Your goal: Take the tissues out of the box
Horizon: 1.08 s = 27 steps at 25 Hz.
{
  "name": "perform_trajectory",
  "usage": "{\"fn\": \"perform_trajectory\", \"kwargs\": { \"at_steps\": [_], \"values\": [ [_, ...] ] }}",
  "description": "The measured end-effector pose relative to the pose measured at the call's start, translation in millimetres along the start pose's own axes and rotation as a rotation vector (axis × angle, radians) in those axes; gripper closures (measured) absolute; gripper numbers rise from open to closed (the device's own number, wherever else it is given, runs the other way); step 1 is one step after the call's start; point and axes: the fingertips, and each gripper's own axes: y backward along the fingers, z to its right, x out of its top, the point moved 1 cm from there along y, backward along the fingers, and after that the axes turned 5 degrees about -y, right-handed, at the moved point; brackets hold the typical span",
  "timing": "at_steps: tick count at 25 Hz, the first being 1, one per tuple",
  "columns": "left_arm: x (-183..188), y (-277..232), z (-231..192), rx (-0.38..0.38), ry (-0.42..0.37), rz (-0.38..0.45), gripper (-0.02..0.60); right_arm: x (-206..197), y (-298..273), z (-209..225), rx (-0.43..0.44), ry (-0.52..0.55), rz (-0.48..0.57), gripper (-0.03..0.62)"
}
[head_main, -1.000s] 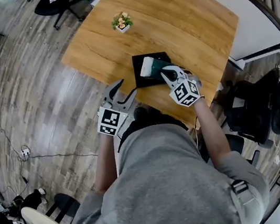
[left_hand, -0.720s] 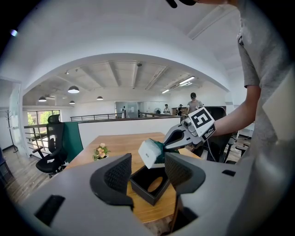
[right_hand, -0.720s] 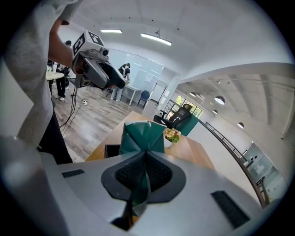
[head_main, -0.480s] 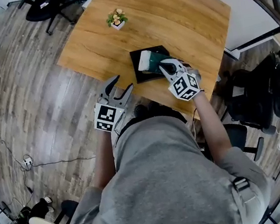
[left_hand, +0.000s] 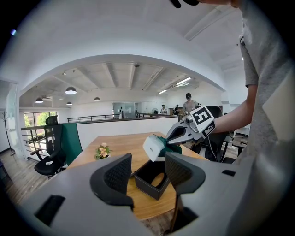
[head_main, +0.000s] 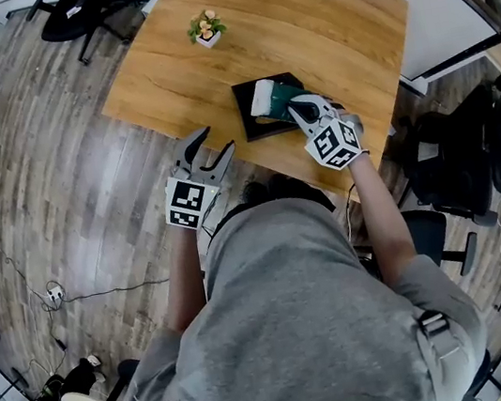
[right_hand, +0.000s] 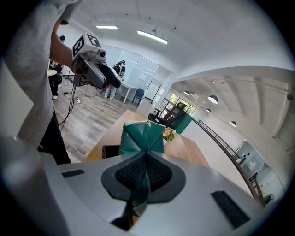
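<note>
A black open-topped box (head_main: 251, 126) stands near the table's front edge. My right gripper (head_main: 298, 113) is shut on a green tissue pack (head_main: 270, 99) with a white end and holds it just above the box. In the right gripper view the pack's green wrapper (right_hand: 140, 138) is pinched between the pads, with the box (right_hand: 110, 151) below it. My left gripper (head_main: 205, 151) hangs open and empty, off the table's edge to the left of the box. The left gripper view shows the box (left_hand: 152, 177), with the pack (left_hand: 156, 145) lifted over it by the right gripper (left_hand: 171, 137).
A small potted flower (head_main: 206, 29) sits at the far side of the wooden table (head_main: 325, 20). Office chairs (head_main: 90, 7) stand on the wood floor beyond the table, and dark bags (head_main: 459, 169) lie to the right.
My right gripper has kept its hold on the pack over the box with barely any shift. The left gripper has stayed open beside the table's edge.
</note>
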Motion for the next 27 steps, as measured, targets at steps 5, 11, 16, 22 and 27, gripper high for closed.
{"fn": "perform_trajectory", "kwargs": {
  "at_steps": [5, 11, 16, 22, 27],
  "values": [
    [-5, 2, -1, -0.004, 0.004, -0.005, 0.341, -4, 0, -2, -0.001, 0.012, -0.016, 0.586],
    [-8, 4, -5, -0.009, 0.008, -0.014, 0.341, -6, -1, -2, -0.004, 0.016, -0.026, 0.586],
    [-10, 5, -7, -0.013, 0.012, -0.013, 0.341, -4, -2, 0, -0.007, 0.022, -0.029, 0.586],
    [-10, 2, -9, -0.020, 0.004, -0.009, 0.341, -3, -2, 0, -0.005, 0.030, -0.036, 0.586],
    [-12, 0, -10, -0.027, 0.007, -0.012, 0.341, -3, -5, -1, -0.002, 0.037, -0.041, 0.586]
  ]
}}
